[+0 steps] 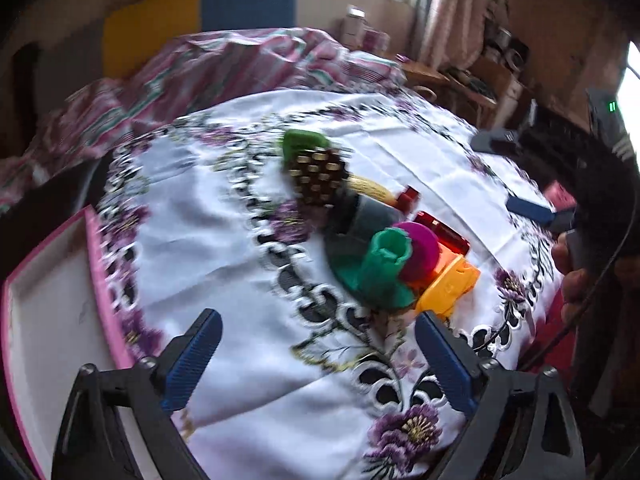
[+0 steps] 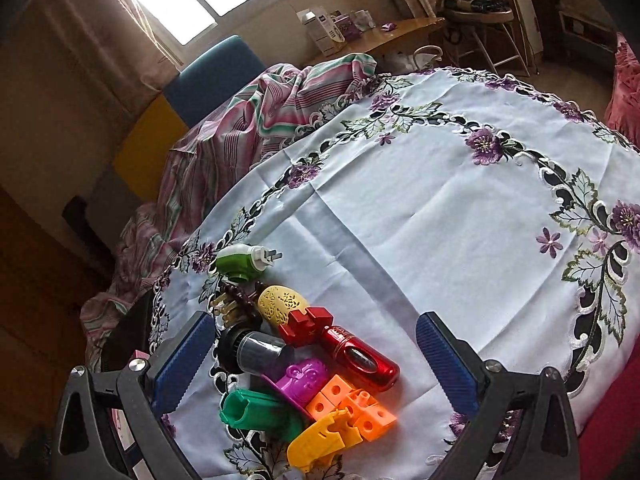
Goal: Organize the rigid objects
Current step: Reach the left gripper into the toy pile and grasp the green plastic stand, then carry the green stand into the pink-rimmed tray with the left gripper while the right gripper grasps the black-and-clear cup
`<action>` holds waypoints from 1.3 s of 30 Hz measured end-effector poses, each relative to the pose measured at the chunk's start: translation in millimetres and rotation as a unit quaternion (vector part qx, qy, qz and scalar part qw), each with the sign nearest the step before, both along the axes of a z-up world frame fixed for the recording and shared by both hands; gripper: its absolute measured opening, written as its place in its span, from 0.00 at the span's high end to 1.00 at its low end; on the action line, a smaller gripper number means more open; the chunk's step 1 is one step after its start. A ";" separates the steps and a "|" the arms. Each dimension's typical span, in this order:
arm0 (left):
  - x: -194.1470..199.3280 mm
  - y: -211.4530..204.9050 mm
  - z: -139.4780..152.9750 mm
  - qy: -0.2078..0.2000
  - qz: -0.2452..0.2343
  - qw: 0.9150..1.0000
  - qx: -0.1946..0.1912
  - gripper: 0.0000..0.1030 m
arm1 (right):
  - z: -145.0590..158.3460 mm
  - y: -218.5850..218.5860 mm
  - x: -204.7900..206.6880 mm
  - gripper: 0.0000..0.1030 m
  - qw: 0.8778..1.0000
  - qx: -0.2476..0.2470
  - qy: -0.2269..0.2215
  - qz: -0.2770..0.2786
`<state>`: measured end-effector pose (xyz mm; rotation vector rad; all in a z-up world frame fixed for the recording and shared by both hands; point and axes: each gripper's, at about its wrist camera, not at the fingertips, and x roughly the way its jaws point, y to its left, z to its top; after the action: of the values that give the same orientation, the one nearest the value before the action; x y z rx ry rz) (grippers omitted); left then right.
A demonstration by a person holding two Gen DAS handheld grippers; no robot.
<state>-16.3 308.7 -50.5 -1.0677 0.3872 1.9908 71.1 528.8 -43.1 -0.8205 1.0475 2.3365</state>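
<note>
**Crowded pile, two wide claws, one easy mistake**

While the embroidered tablecloth (image 2: 420, 208) lies loose over the table, anything dragged across it could bunch the cloth and shift the whole heap. Beside it, at the left edge of the left wrist view, sits the pink-rimmed box (image 1: 108, 280), the likely home for the toys. The pile of rigid objects rests near the cloth's edge, pieces touching and overlapping: green sleeve (image 2: 256, 410), red capsule (image 2: 360, 360), orange blocks (image 2: 360, 404). Both the left gripper (image 1: 316, 360) and the right gripper (image 2: 316, 364) stand apart, holding nothing. Closing on one piece may nudge or catch its neighbours, and the glossy red capsule may roll away.
</note>
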 end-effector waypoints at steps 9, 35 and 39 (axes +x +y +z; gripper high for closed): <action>-7.4 67.7 -22.4 0.000 -0.059 0.998 -0.022 0.41 | 0.2 0.4 -3.7 0.00 1.000 0.001 0.003 0.007; 6.4 -86.6 26.6 -0.012 0.041 0.996 0.074 0.71 | -7.1 -101.1 -82.5 0.37 0.935 0.192 -0.141 0.262; 3.4 -111.4 33.0 -0.018 0.063 0.994 0.091 0.71 | -21.0 -121.5 -106.4 0.37 0.882 0.274 -0.210 0.322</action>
<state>-12.9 197.3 -17.6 -1.0328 0.1190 2.0706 -35.3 407.3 -64.1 -1.4934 -0.1190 2.5628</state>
